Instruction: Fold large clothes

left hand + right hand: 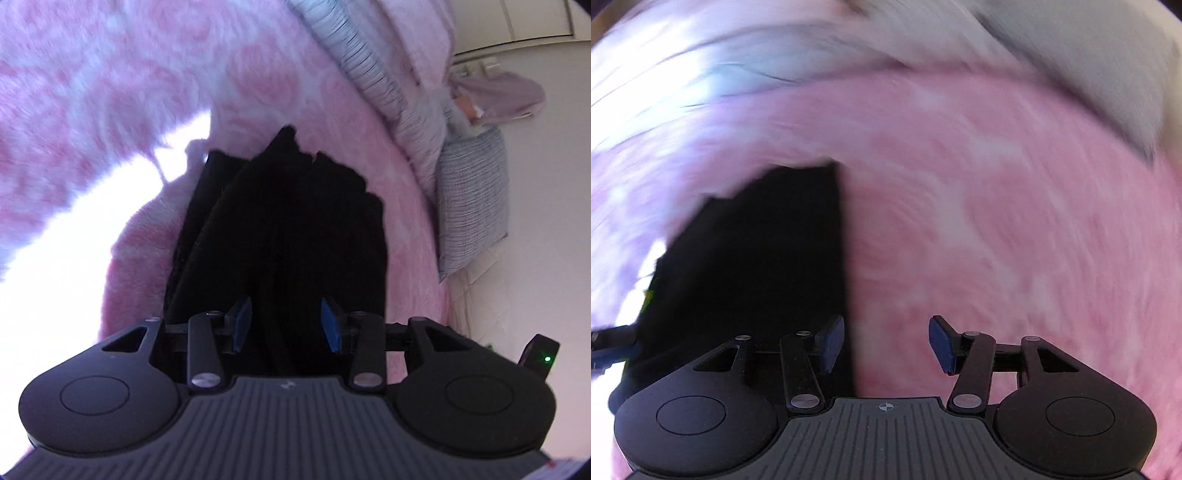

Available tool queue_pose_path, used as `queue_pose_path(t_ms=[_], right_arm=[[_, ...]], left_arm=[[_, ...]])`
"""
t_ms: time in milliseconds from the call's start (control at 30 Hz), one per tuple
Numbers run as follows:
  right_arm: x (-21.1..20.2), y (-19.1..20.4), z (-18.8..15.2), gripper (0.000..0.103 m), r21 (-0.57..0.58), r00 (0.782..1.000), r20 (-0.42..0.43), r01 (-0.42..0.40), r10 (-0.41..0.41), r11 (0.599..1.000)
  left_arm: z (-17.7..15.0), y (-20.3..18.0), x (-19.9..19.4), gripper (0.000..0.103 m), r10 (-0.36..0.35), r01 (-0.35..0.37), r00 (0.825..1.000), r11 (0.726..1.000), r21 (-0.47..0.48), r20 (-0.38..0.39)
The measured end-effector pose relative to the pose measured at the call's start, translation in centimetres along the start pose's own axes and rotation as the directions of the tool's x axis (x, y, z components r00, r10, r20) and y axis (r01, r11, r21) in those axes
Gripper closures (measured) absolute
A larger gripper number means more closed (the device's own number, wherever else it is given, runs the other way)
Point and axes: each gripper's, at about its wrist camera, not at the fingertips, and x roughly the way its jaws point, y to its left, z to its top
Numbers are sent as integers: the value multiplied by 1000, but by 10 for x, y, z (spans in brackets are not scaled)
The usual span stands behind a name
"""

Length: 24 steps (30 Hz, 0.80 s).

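A black garment (295,206) lies bunched in long pleats on a pink patterned blanket (110,74). The pleats run back between the blue pads (332,325) of my left gripper (288,323), which is shut on the gathered cloth. In the blurred right wrist view the same black garment (768,251) lies to the left with a straight right edge. My right gripper (886,343) stands open above the blanket (997,221). Its left finger (831,343) is over the garment's edge, and only pink blanket shows between the pads.
Striped grey-blue bedding (354,55) and a matching pillow (472,199) lie along the blanket's right side, with pale floor (517,295) beyond. A bright sunlit patch (74,221) washes out the blanket at the left. A grey-white surface (1108,74) shows at the upper right.
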Motion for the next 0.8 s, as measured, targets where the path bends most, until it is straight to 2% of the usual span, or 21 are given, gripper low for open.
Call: queue_pose_path(t_ms=[100,133,200,333,400,500,600,700,800], right_arm=[[22,-24,-1,57,158,995,-44,-79,87,984],[25,-28,-3,57,185,991,-47,-112,122,976],[33,-26,-2,58,194,990,-54,-121,134,974],[40,-21,0,59,136,993,-46,-103,110,985],[43,-19,2,61,120,993,-52,-100,107,988],[54,-14,7,69,89,991,-60,-117,123,989],[49,5,9,75,18,990,-50,-132,133,991],[42,31,6,75,-74,993,-28,-120,118,990],[41,53,1,75,-160,996,0,-87,88,983]], left_arm=[[9,-1,20,67,0,0,999,1000,-5,-37],[11,-3,23,67,-1,1,999,1000,7,-43],[14,-8,29,68,0,2,999,1000,25,-47],[19,-16,39,70,3,-2,1000,999,52,-25],[17,-18,41,92,39,-38,999,995,89,-10],[9,-22,23,94,22,-28,999,990,140,49],[-1,-29,-3,94,29,-57,991,975,215,134],[-6,-14,-19,94,48,-83,983,978,194,177],[-10,4,-21,94,74,-105,980,981,162,187]])
